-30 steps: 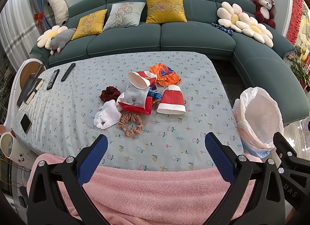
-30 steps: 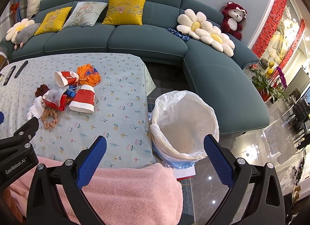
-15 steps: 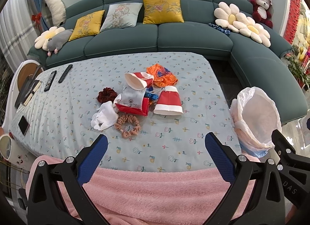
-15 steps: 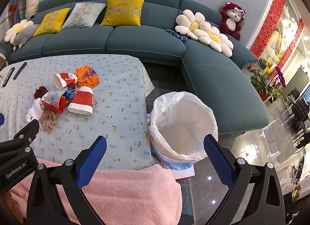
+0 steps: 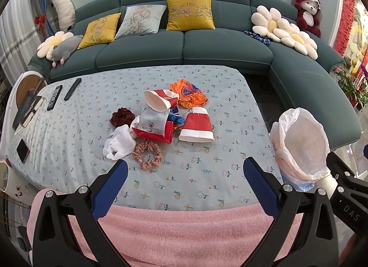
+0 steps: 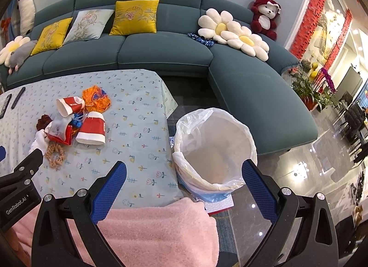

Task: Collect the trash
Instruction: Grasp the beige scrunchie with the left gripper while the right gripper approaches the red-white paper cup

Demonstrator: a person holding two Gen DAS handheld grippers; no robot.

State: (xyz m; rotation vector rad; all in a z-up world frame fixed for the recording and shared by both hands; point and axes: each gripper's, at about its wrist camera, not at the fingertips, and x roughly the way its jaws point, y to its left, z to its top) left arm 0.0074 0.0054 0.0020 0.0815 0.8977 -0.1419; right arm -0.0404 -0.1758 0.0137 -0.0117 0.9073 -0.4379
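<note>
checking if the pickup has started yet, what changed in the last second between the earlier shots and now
Almost nothing. Both views drift slightly; the left claw and right claw remain open and empty. The cups, wrappers and hair ties lie as before on the table, and the bin has not moved.

A heap of litter lies mid-bench: one cup on its side at the back, a wrapper just right of it, a second cup nearer, a pouch left of that. A scrunchie lies in front of the pouch, a cloth beside it to the left. Two remotes sit at the far left, with what may be a phone nearer. The bin stands on the floor off the bench's right edge. A sofa runs behind.
</note>
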